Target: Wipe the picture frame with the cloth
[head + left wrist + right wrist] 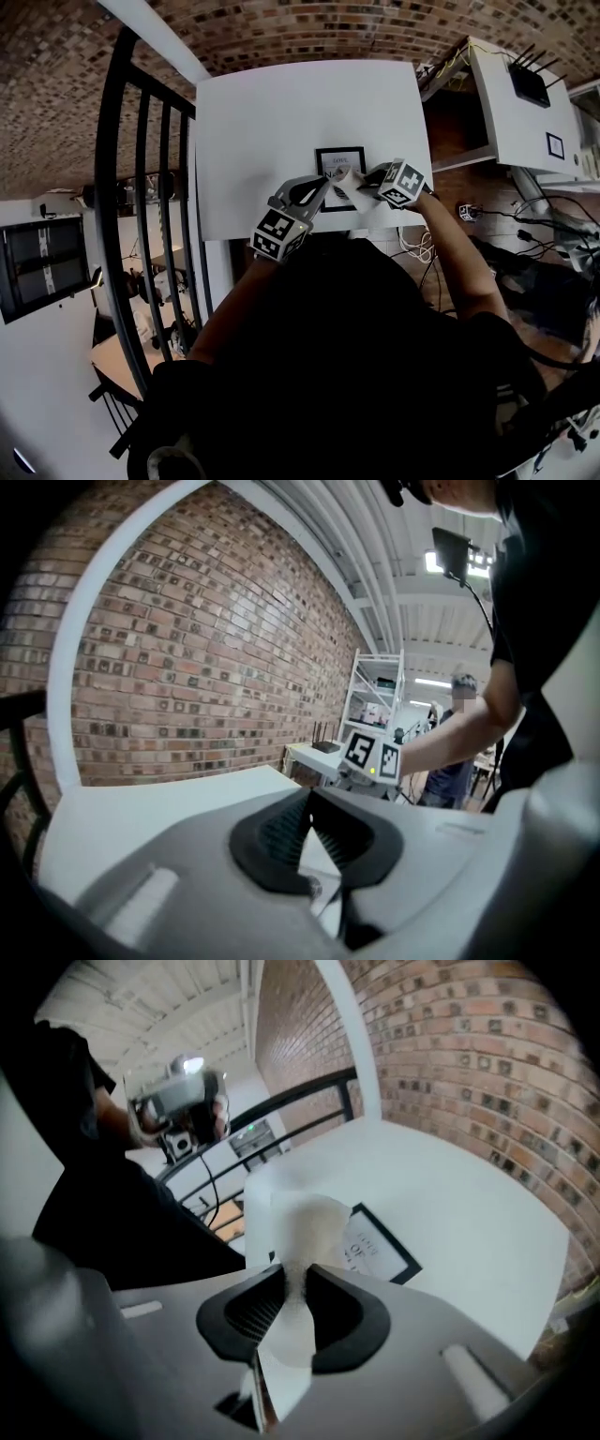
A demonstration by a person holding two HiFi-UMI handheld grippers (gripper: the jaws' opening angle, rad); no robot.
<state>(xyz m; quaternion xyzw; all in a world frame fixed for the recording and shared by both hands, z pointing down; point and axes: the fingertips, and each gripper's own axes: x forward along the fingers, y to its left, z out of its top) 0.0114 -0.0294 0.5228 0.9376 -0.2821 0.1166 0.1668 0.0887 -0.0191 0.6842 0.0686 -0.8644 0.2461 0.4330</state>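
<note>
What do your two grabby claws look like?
The left gripper and right gripper are smooth grey plastic shells. They have black ribbed pads inside the jaws. Each carries a white cube printed with black square markers. The person wears a black short-sleeved top.

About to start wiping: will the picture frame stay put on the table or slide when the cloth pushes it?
It will probably slide: the picture frame lies flat on the smooth white table, with nothing visibly bracing it. It looks thin, so it is likely light for its size. Lying flat, it should not tip.
</note>
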